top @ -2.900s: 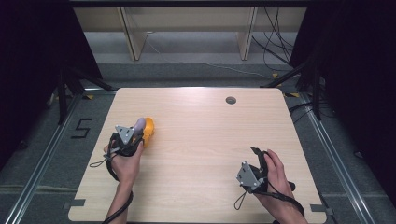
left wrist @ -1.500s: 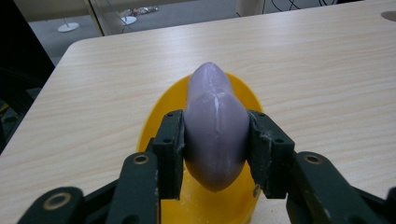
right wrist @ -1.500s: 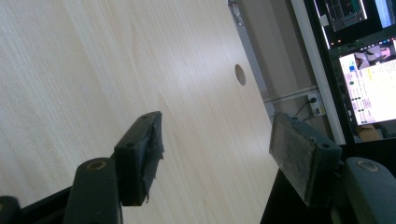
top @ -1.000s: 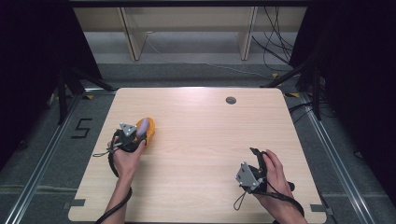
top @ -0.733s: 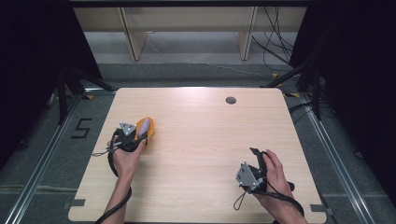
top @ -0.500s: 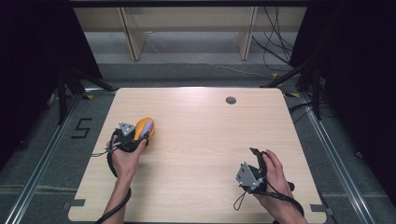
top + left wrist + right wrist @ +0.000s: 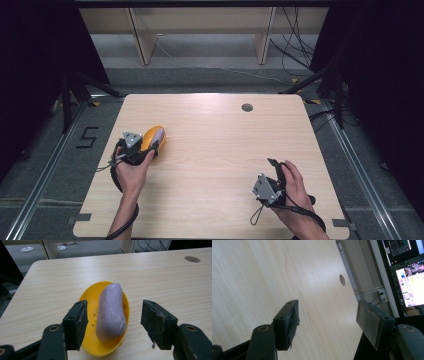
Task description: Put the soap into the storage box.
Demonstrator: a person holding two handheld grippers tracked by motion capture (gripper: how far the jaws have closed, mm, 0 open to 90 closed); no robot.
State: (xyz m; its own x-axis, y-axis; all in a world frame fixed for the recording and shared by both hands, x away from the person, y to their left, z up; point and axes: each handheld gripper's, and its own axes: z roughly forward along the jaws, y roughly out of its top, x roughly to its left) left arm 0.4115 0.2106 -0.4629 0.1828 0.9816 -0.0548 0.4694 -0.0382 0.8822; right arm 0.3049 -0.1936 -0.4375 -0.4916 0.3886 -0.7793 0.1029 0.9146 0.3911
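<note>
Looks like lab or recording studio. Pale wood surface (image 7: pixel 215 150) with cable hole (image 7: pixel 247 107), ringed by black curtains (image 7: pixel 380 75). Metal floor rails (image 7: pixel 45 165), taped number on grey floor (image 7: pixel 88 137), loose cables (image 7: pixel 295 45), lit monitors (image 7: pixel 409 277) beside it.

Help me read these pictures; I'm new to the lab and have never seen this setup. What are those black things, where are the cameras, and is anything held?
A person sits at a wooden table holding a hand-held tool in each hand: the left gripper and the right gripper. The high view looks down from above; each gripper view comes from a camera riding on that tool, looking along its black jaws. On the table lies a yellow soap dish with a lilac soap bar in it. The left jaws have just been opening; they stand apart on either side of the dish without touching it. The right jaws are open over bare wood. Nothing is held.
</note>
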